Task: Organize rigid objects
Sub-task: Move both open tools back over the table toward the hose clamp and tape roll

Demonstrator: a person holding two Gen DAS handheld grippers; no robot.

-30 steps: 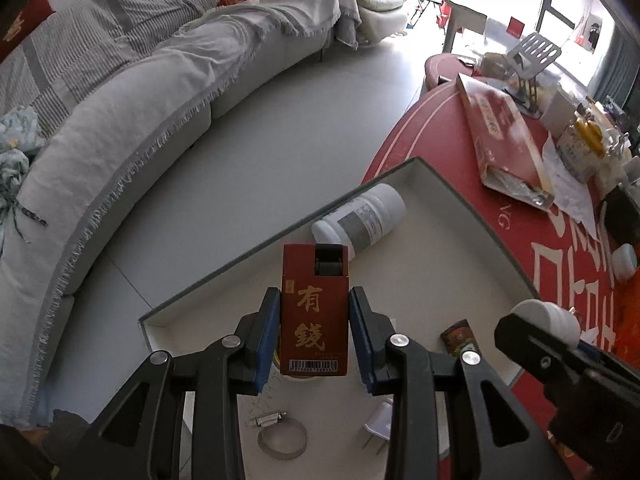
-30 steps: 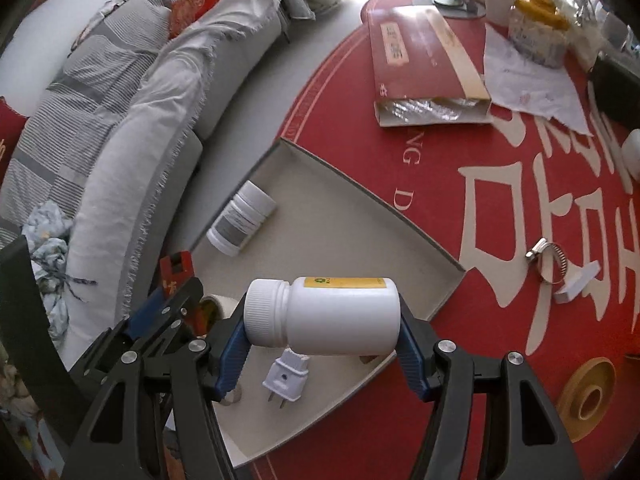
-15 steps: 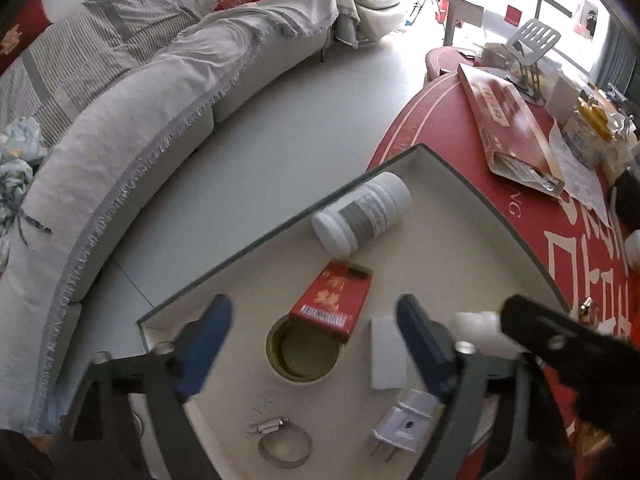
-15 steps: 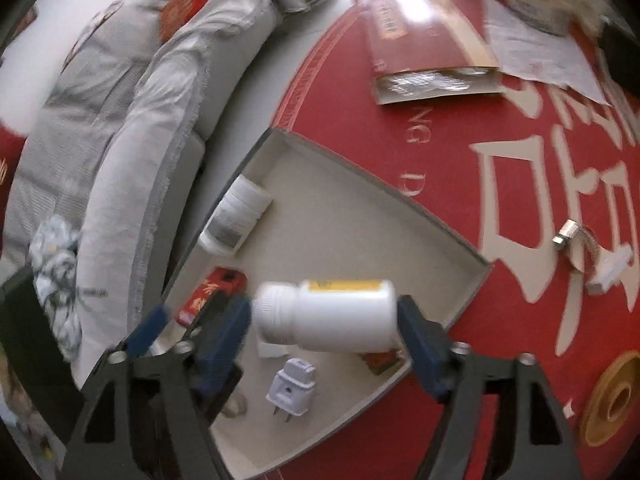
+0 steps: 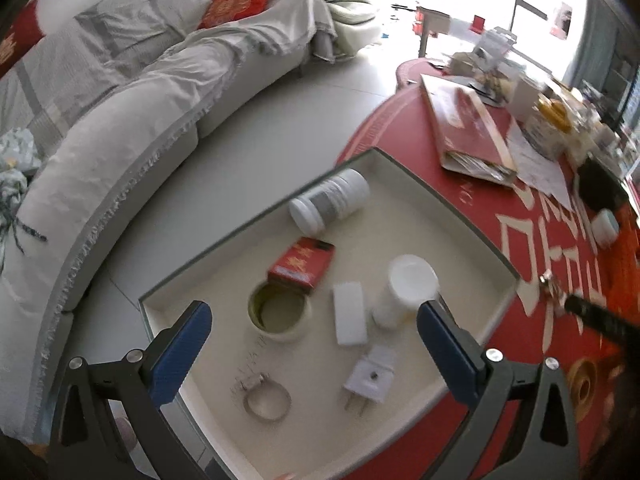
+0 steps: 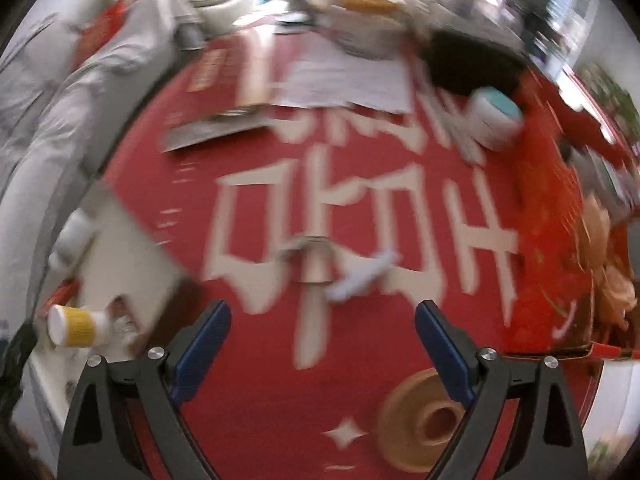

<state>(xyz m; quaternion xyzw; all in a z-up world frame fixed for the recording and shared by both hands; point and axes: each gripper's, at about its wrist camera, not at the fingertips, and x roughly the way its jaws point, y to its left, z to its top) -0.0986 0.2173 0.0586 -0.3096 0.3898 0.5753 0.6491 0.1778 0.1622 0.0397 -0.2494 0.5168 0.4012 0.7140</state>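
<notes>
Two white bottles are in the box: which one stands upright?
The plain white bottle beside the flat white block; the grey-labelled bottle near the far corner lies on its side.

Counter (image 5: 460, 216): red cloth with large cream characters. Tray (image 5: 452, 216): cream inside, grey rim. Small box (image 5: 302, 264) at tray centre: red, gold lettering. Bottle (image 5: 328, 202) at 12 o'clock: white, grey label. Plug (image 5: 370, 378) at 5 o'clock: white. Sofa (image 5: 120, 120): pale grey, striped cushions.
</notes>
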